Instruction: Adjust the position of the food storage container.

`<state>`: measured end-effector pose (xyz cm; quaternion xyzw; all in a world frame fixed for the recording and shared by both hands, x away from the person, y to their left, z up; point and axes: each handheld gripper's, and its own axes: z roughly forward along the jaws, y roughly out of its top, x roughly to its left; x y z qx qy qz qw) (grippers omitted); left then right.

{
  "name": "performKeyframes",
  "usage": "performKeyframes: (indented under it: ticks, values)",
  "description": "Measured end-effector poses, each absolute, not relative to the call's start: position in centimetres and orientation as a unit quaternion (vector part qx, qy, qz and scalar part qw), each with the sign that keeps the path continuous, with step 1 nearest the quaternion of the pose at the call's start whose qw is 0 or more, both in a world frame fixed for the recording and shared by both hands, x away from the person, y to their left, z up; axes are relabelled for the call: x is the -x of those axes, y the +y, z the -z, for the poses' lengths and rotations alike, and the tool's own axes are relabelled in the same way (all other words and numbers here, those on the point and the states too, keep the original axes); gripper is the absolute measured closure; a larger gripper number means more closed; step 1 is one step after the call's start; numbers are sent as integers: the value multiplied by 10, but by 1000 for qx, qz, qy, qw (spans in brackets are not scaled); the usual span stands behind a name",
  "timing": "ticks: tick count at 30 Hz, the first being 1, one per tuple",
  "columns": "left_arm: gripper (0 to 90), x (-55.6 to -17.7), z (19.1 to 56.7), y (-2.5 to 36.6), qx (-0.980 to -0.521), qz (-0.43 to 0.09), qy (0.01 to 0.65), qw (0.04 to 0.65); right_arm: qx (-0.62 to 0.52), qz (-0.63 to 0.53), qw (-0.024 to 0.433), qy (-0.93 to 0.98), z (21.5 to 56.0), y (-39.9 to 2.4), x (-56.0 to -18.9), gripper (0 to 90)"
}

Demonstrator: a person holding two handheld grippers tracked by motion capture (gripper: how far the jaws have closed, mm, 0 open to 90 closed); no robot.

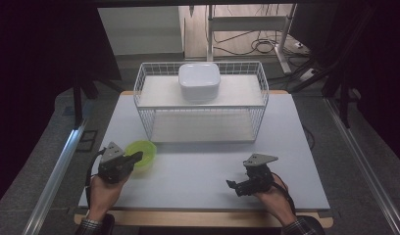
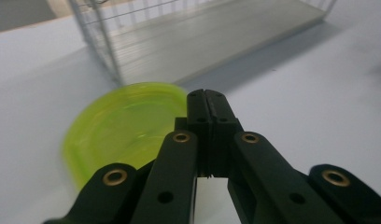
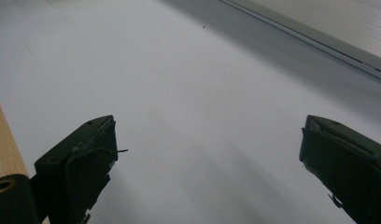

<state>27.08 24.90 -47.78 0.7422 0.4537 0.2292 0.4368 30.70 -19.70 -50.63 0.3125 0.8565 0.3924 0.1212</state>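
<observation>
green bowl [image 2: 118, 126]: upright, mouth up, round, just ahead-left of left gripper [image 2: 207, 100] tips | left gripper: jaws pressed together, empty, aimed toward wire basket [image 1: 200, 105] | right gripper [image 3: 207, 158]: jaws wide, empty, low over table [image 3: 179, 70]

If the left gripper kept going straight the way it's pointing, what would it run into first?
Most likely the green bowl: the left gripper, jaws shut, points over its near rim. Whether the jaws pinch the rim is unclear. Beyond stands the wire basket.
</observation>
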Motion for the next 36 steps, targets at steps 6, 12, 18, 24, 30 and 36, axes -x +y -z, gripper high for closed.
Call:
performKeyframes:
  ticks: [6,12,18,24,30,36]
  values:
    - [900,-276,483,278,-717,-255,490,425,-308,-389,121,860,507,-195,-306,47]
    - [900,-286,498,304,-697,-259,532,404,-307,-384,118,863,509,-194,-306,49]
    - [900,-300,508,311,-693,-245,549,398,-304,-377,114,867,512,-191,-306,51]
    - [900,-311,515,304,-704,-241,548,382,-306,-371,112,870,514,-189,-306,51]
    - [900,-317,519,297,-712,-236,552,365,-309,-368,110,870,515,-190,-307,51]
    - [900,-317,519,294,-709,-228,555,370,-310,-363,110,872,516,-189,-307,51]
